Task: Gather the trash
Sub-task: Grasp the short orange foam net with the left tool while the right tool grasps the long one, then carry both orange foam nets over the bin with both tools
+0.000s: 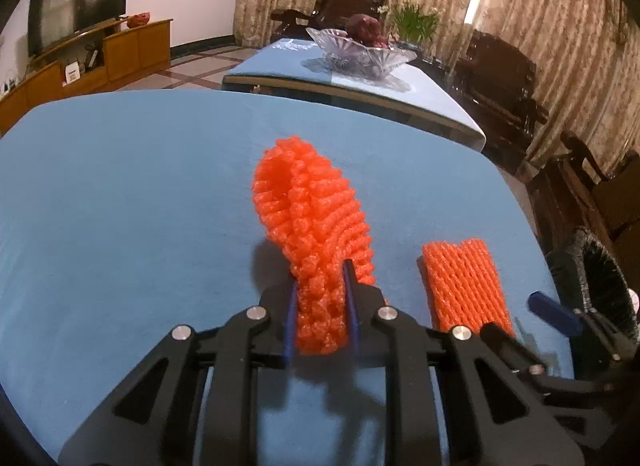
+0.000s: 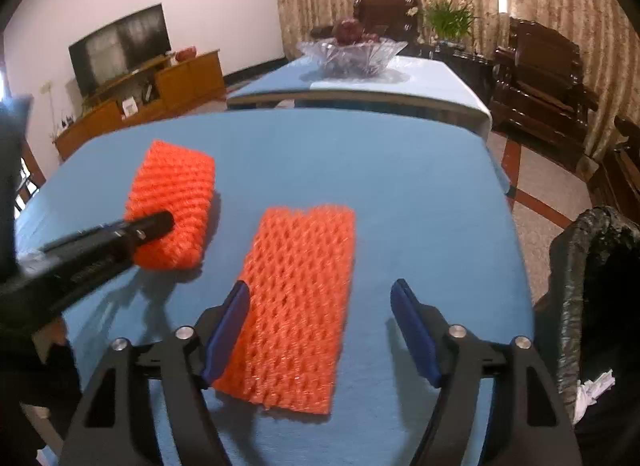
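Observation:
My left gripper (image 1: 320, 286) is shut on an orange foam fruit net (image 1: 316, 217), which stands up from the blue tablecloth (image 1: 120, 205) between its blue pads. In the right wrist view that net (image 2: 176, 193) shows at the left with the left gripper's black finger (image 2: 152, 225) on it. A second, flat orange foam net (image 2: 296, 306) lies on the cloth, also seen in the left wrist view (image 1: 464, 282). My right gripper (image 2: 324, 306) is open, low over the flat net, its left pad (image 2: 228, 330) at the net's left edge.
A bin lined with a black bag (image 2: 592, 286) stands off the table's right edge, white trash inside. Beyond is a second table with a glass fruit bowl (image 2: 352, 53). Dark wooden chairs (image 2: 544, 77) stand at the right, a TV stand (image 2: 160, 85) at the left.

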Demonstrator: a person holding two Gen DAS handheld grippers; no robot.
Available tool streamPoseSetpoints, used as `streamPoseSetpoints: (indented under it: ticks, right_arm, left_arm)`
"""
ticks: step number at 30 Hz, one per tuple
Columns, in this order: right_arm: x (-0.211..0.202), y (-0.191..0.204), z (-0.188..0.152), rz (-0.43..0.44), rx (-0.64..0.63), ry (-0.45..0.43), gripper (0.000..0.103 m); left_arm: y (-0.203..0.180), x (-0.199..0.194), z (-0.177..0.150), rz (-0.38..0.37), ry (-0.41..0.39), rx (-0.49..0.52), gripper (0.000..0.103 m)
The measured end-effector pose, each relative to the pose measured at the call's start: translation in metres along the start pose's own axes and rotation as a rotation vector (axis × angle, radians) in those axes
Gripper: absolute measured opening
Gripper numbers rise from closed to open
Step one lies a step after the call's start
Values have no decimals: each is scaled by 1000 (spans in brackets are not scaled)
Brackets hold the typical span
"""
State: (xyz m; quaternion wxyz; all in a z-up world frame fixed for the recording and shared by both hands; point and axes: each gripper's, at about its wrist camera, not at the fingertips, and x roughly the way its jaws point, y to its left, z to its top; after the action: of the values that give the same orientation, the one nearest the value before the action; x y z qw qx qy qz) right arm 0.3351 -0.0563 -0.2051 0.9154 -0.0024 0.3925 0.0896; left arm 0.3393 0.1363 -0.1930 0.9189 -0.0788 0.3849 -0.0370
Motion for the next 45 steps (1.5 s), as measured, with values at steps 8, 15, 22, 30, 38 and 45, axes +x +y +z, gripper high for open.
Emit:
streamPoseSetpoints:
  ticks: [8,15,22,30,38,45]
  right_arm:
    - [8,16,-7,96,-9,57,19]
    - [-21,18,1,99,-21,-22,18]
    - [-61,5,11,79,-2,-90,18]
    - [-117,-16,21,52,24,-172,18]
    - [-170,-43,21,27,61,-242,18]
    - [-203,-76,16,-23,100,-285,18]
  left_arm:
    - [5,-30,-12,22,-33,4,18]
    - [-6,-58,-16,28,-70,44,18]
    - [-21,-85,-8,16,-109,57,18]
    - [-53,-123,-1,-8,-156,94,18]
    - [-93,-153,0,-56,-192,130,18]
    - [-132,-176,-2,-108,-228,174,18]
